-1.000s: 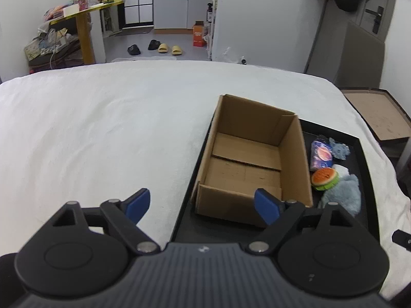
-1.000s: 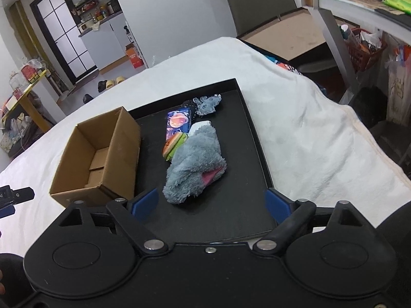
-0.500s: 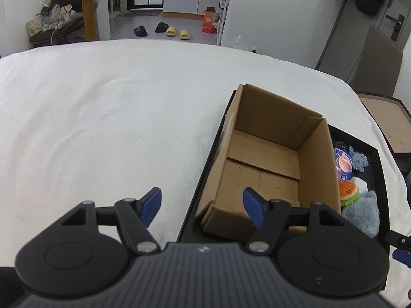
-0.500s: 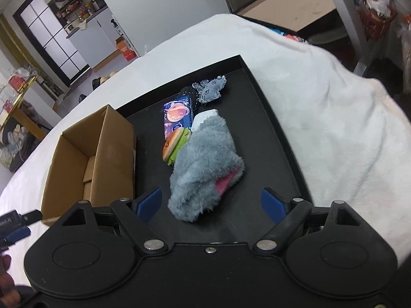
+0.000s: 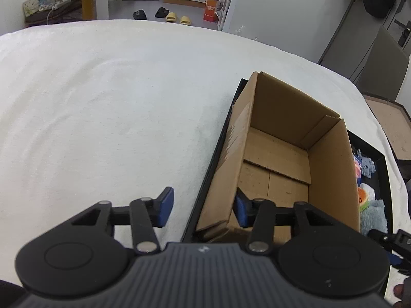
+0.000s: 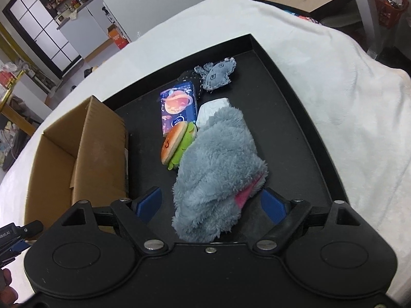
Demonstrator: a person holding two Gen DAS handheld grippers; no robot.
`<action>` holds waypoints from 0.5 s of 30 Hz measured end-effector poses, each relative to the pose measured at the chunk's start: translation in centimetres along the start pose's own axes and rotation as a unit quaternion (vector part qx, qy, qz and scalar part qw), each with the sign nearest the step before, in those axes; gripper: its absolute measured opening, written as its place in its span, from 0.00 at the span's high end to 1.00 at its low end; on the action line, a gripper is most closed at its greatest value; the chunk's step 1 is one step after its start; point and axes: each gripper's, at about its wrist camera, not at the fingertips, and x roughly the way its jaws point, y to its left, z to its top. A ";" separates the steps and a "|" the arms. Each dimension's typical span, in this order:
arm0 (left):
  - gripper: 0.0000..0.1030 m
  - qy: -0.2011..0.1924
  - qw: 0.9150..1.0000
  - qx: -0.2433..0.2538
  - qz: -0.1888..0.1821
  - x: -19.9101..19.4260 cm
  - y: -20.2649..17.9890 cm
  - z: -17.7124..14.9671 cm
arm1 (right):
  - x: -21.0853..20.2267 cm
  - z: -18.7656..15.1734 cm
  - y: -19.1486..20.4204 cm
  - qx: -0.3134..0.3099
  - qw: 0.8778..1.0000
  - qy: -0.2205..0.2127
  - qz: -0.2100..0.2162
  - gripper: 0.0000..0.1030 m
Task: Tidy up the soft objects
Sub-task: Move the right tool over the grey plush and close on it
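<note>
We see the fluffy grey plush toy with a pink patch (image 6: 218,177) lying on the black shallow tray (image 6: 298,97), directly in front of the right gripper (image 6: 210,202). The right gripper is wide open and holds nothing; its two blue fingers stand on either side of the near end of the toy. The long axis of the toy runs away from us, almost along the fingers. The open brown cardboard box (image 6: 84,151) stands on the left of the toy, on the same tray. The left gripper (image 5: 203,208) is also open and empty, with one finger over the near left wall of the box (image 5: 280,154), so the right one is nearer to the toy. The near end of the toy is hidden behind the gripper body, and we cannot tell if the fingers touch it.
</note>
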 end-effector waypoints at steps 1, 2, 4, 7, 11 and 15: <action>0.56 -0.001 1.000 -0.002 -0.002 0.1 0.1 0.1 | 0.4 0.0 0.1 0.003 1.000 0.004 -0.001 0.18; 0.57 -0.004 1.000 -0.002 -0.005 0.2 0.1 0.1 | 0.7 0.1 0.2 0.004 1.000 0.007 -0.001 0.18; 0.59 -0.008 1.000 -0.003 -0.010 0.6 0.0 0.2 | 1.5 0.1 0.7 -0.005 1.000 0.013 -0.007 0.20; 0.72 -0.010 1.000 -0.002 -0.024 0.9 -0.1 0.1 | 2.8 0.1 1.2 -0.013 0.999 0.027 -0.026 0.32; 0.85 -0.018 0.999 0.002 -0.036 1.1 -0.7 -0.1 | 2.4 0.1 1.3 -0.015 0.999 0.021 -0.044 0.61; 0.86 -0.032 0.999 0.015 -0.028 1.0 -1.4 -0.3 | 1.3 0.0 1.1 0.000 0.999 0.020 -0.040 0.69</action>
